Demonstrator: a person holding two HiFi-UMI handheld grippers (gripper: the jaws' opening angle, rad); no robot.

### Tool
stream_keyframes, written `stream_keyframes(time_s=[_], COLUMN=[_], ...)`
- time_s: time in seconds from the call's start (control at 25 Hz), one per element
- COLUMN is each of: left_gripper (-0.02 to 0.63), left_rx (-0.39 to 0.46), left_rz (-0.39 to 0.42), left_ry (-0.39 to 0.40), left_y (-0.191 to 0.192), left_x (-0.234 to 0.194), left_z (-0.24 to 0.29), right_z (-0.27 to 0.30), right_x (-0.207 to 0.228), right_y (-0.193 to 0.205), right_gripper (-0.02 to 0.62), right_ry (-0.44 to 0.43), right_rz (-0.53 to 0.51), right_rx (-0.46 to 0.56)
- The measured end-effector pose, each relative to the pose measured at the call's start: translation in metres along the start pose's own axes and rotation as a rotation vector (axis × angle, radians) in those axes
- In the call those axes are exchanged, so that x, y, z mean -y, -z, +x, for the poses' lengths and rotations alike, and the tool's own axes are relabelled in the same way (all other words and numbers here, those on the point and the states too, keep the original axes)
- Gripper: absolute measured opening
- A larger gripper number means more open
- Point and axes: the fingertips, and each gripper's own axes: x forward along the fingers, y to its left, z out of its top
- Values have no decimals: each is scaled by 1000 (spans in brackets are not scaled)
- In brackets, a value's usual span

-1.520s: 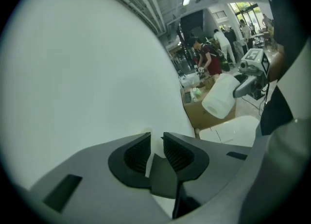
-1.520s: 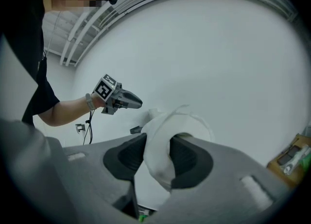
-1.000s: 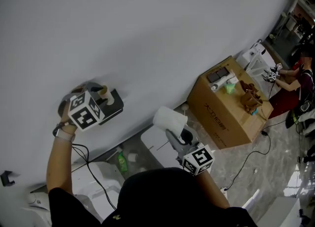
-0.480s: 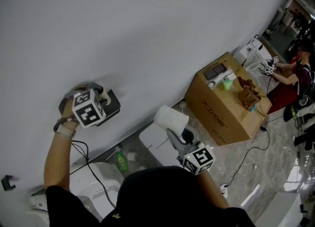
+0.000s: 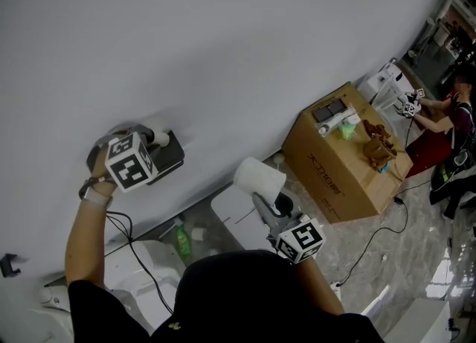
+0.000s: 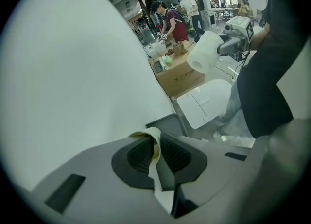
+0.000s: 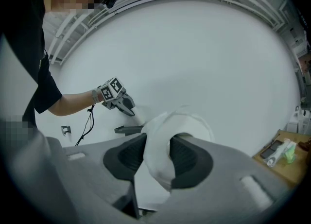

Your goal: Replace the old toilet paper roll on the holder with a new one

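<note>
White wall behind: at nine o'clock the left gripper (image 5: pixel 151 143), its jaws just closing narrow, pinches the old roll (image 6: pixel 151 135) at the holder (image 5: pixel 169 157); toward six o'clock the right gripper (image 7: pixel 157 149) clamps the new toilet paper roll (image 5: pixel 259 176).

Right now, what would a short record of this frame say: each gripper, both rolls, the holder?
left gripper: at the holder on the wall, jaws just closing, pinching the old roll by its rim
right gripper: clamped on the new roll through its side
old roll: nearly bare tube, at the holder
new roll: full, white, held clear of the wall
stage: old roll gripped, not yet taken off
</note>
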Motion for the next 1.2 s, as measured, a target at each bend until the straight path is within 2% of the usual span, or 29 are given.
stream_keyframes(time_s=[0.32, 0.6, 0.84, 1.0, 1.2], left_gripper=[44, 37, 34, 32, 32], left_rx=[51, 137, 156, 165, 175], left_rz=[-83, -222, -373, -507, -632], left_ry=[-40, -121, -183, -180, -153], left_y=[12, 35, 78, 112, 144], left_x=[28, 65, 101, 136, 177], left_z=[-33, -73, -88, -85, -62], right_z=[3, 13, 26, 36, 52], right_x=[-14, -42, -73, -97, -125], right_y=[-1, 5, 12, 16, 22], right_gripper=[144, 144, 144, 144, 144], right_ry=[-73, -173, -263, -329, -384], right_rz=[-9, -22, -32, -49, -63], right_rx=[-4, -24, -49, -74, -94])
